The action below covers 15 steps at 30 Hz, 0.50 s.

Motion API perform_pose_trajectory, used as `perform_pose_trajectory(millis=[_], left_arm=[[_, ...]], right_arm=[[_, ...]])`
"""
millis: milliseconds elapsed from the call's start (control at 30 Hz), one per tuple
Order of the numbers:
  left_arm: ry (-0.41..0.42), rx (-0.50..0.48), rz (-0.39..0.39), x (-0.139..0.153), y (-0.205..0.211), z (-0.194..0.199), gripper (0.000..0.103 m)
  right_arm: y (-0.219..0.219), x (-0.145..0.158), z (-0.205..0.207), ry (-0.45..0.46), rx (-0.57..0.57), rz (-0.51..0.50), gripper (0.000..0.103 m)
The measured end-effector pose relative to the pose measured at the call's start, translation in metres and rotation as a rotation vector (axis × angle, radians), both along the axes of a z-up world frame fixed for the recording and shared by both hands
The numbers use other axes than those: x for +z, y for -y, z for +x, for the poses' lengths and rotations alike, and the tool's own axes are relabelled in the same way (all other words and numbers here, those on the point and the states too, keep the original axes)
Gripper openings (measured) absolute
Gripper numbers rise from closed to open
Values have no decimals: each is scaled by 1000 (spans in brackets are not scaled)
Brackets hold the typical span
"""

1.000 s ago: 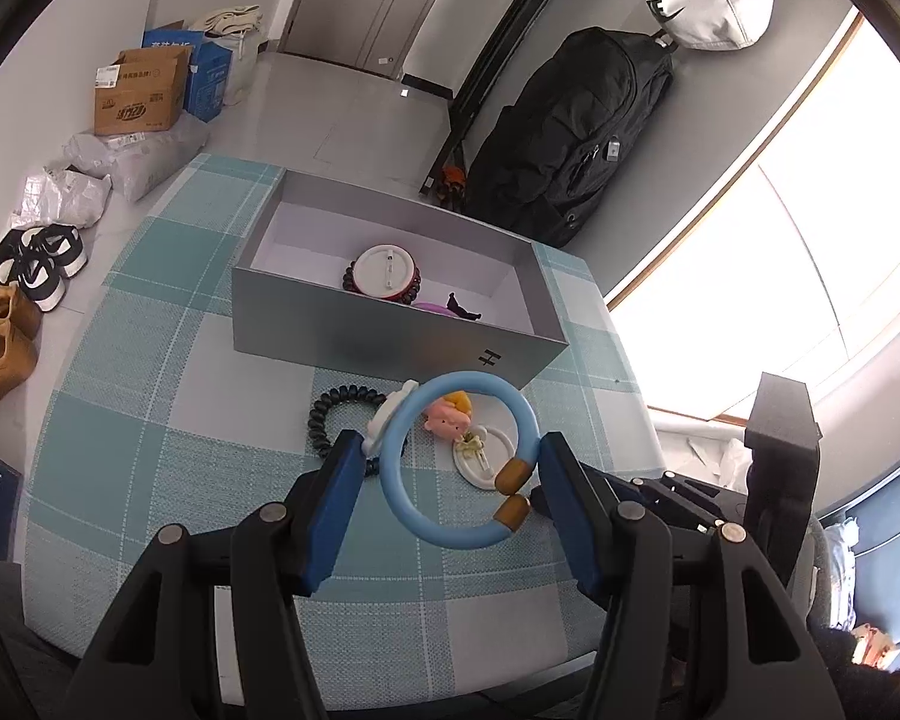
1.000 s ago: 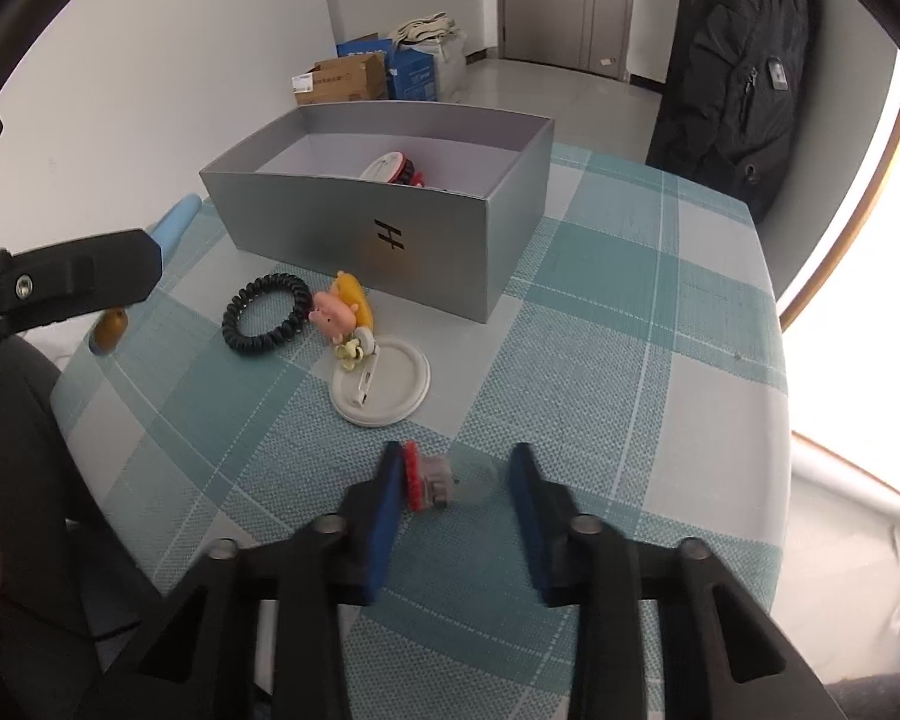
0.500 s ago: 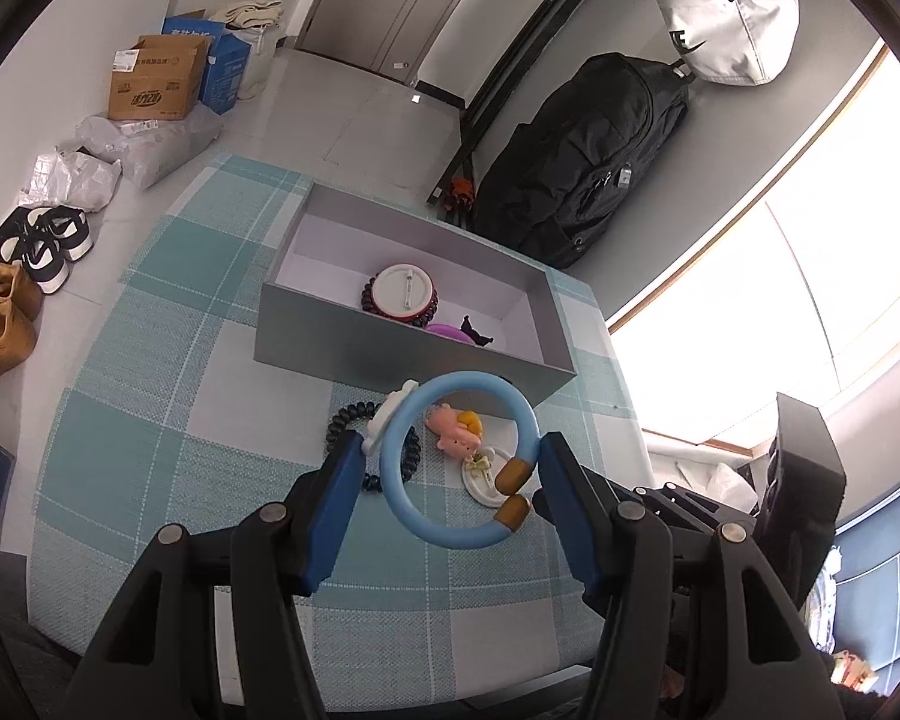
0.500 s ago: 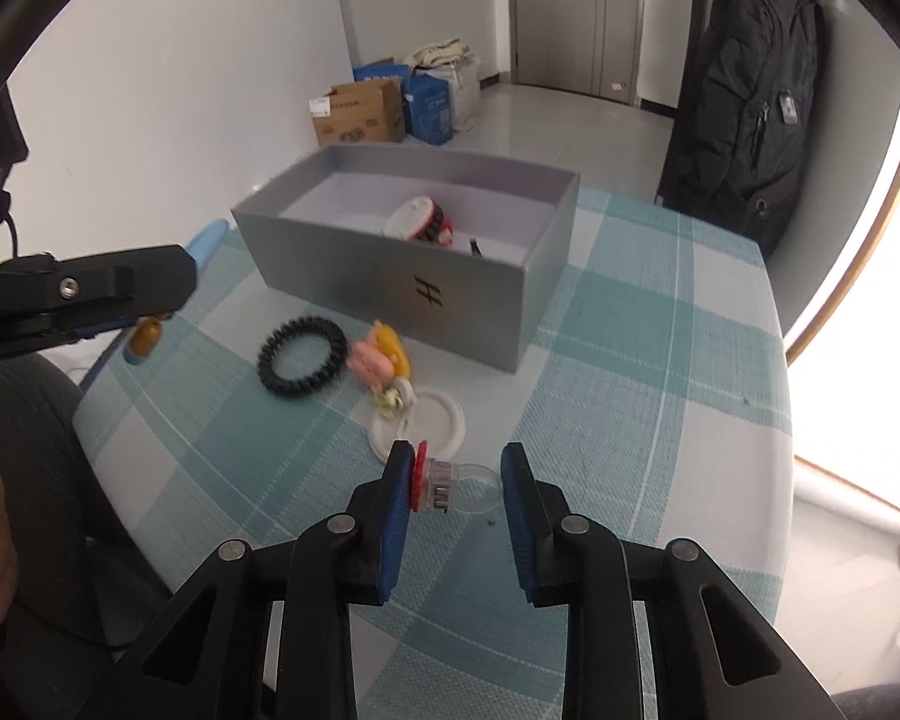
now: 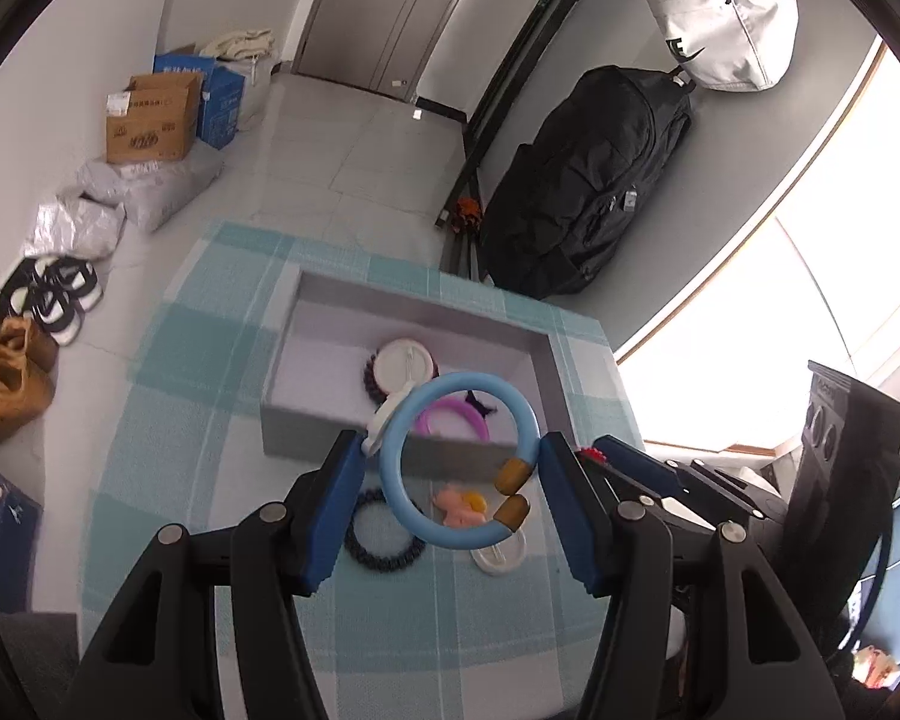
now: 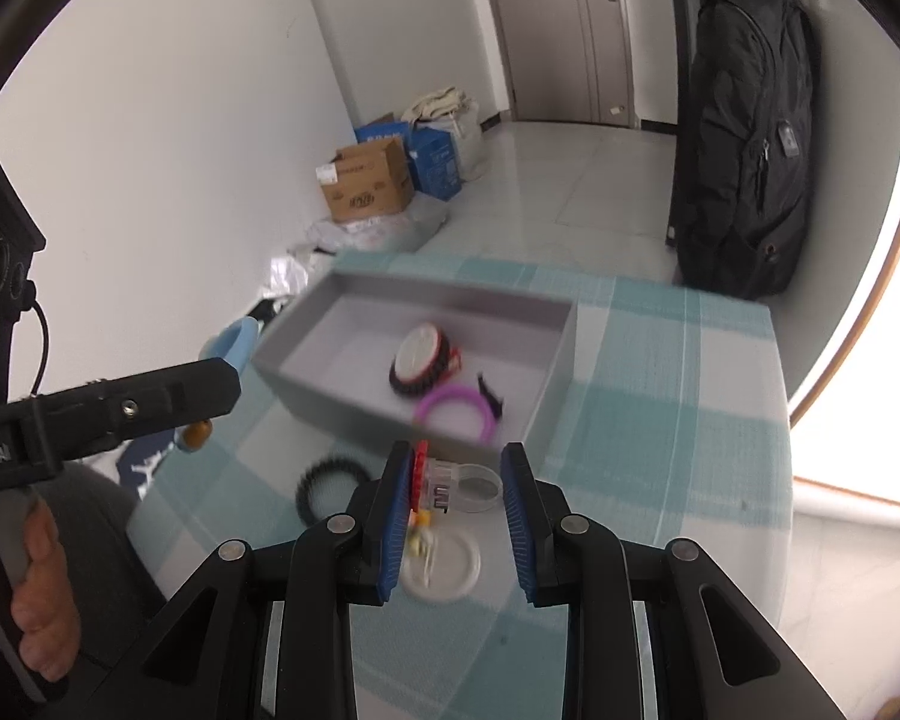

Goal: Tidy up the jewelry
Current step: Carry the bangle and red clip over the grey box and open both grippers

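Observation:
My left gripper [image 5: 453,465] is shut on a light blue bracelet [image 5: 399,483] with amber ends, held high above the table before the grey box [image 5: 384,447]. My right gripper [image 6: 453,495] is shut on a clear ring with a red ornament [image 6: 450,483], held above the box's near wall [image 6: 354,420]. In the box lie a white round badge on a dark bead ring [image 6: 421,360] and a purple bracelet [image 6: 457,414]. On the checked cloth lie a black coil hair tie [image 5: 384,540], a pink pig charm [image 5: 459,507] and a white disc [image 5: 501,555].
The round table with the teal checked cloth [image 6: 660,396] ends close on every side. A black backpack [image 5: 588,180] leans on the far wall. Cardboard boxes [image 5: 150,120] and shoes [image 5: 12,384] are on the floor at left. The left gripper's arm [image 6: 102,414] crosses the right wrist view.
Both grippers have risen and moved towards the box, each still holding its piece. The items on the cloth have not moved.

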<state>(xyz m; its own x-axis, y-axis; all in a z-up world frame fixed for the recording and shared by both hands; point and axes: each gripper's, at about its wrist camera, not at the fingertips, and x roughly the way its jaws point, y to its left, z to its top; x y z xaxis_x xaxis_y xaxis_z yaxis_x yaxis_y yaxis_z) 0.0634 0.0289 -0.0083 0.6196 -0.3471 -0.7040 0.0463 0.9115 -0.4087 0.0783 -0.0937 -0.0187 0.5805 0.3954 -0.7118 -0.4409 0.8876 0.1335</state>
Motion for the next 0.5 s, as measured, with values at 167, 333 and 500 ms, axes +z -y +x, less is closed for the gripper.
perform_pose_trajectory(millis=[167, 333, 500], left_arm=[[-18, -16, 14, -3, 3, 26, 55], [-43, -10, 49, -13, 5, 47, 55], [-60, -13, 40, -25, 0, 60, 55]], right_arm=[[1, 6, 24, 9, -3, 30, 28], [2, 4, 50, -8, -13, 57, 28], [0, -1, 68, -17, -6, 76, 28]])
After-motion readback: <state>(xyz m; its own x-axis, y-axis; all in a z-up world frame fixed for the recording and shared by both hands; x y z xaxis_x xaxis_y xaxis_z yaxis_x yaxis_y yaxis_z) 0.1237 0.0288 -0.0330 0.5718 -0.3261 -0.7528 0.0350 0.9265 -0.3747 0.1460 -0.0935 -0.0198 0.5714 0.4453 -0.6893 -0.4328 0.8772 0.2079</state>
